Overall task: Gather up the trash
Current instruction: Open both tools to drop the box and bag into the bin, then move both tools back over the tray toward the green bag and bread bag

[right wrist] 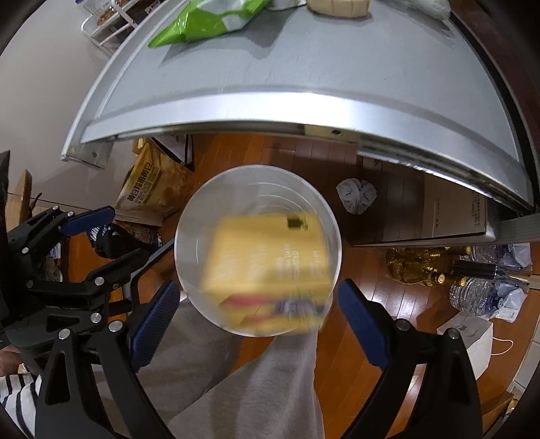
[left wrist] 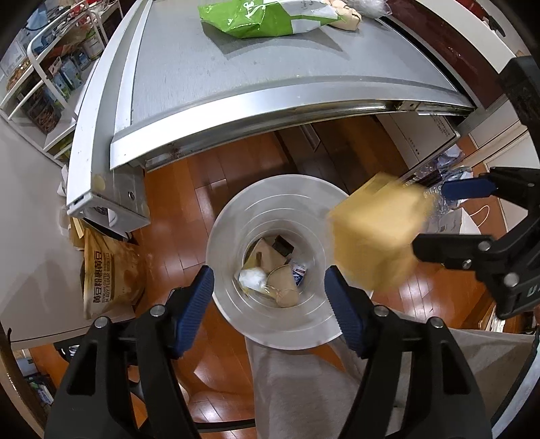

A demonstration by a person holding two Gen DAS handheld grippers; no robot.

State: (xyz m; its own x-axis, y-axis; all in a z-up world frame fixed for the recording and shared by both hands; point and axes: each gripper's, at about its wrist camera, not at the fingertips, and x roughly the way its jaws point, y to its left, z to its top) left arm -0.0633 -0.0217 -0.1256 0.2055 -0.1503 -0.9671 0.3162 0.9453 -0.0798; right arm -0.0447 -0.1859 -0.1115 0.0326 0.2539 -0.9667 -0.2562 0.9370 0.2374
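A yellow carton (right wrist: 270, 270) hangs blurred in the air over the mouth of the translucent white bin (right wrist: 189, 216), free of both grippers. In the left wrist view the carton (left wrist: 374, 236) is at the bin's right rim (left wrist: 222, 216), just left of the right gripper (left wrist: 435, 216). My right gripper (right wrist: 258, 320) is open and empty above the bin. My left gripper (left wrist: 270, 304) is open and empty over the bin, which holds crumpled brown paper (left wrist: 283, 287) and other scraps. A green and white bag (left wrist: 266, 15) and a beige packet (right wrist: 337, 6) lie on the grey table (left wrist: 236, 77).
The bin stands on a wood floor (left wrist: 175, 209) by the table's front edge. A brown flour bag (left wrist: 108, 266) leans at the left. A crumpled grey wad (right wrist: 356, 196), bottles (right wrist: 472, 293) and a white paper bag (right wrist: 469, 341) lie at the right. The person's grey trouser leg (right wrist: 270, 388) is below.
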